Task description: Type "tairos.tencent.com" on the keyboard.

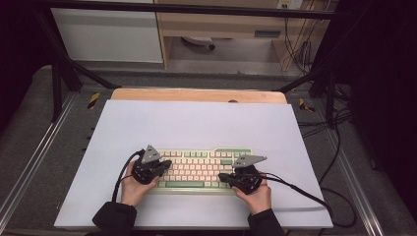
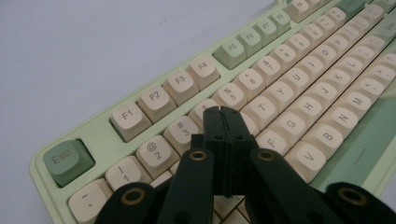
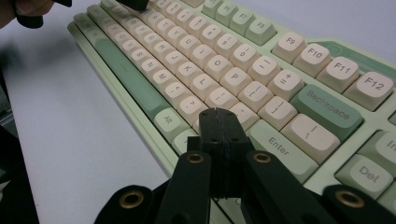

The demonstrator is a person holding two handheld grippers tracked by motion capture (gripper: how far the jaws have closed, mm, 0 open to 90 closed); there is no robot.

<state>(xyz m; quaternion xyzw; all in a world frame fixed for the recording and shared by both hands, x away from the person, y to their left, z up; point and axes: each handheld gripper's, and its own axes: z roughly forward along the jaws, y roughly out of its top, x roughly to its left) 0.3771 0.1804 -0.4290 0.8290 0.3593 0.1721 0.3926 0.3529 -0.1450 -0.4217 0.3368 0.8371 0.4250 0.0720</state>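
Note:
A pale green keyboard [image 1: 199,169] with cream and green keys lies on the white mat, near its front edge. My left gripper [image 1: 166,165] hovers over the keyboard's left part; its jaws are pressed together with nothing between them, and its tips [image 2: 225,115] sit above the number row [image 2: 229,95] near the 4 key. My right gripper [image 1: 222,177] is over the keyboard's right part, jaws also shut and empty, its tips [image 3: 218,116] above the keys left of Enter [image 3: 278,145]. Whether either tip touches a key I cannot tell.
The white mat [image 1: 196,123] covers a wooden table [image 1: 196,94]. Black cables [image 1: 314,196] trail off the mat's right side to the floor. A metal frame [image 1: 59,83] and shelving [image 1: 221,29] stand behind the table. The other hand [image 3: 28,7] shows at the far top left of the right gripper view.

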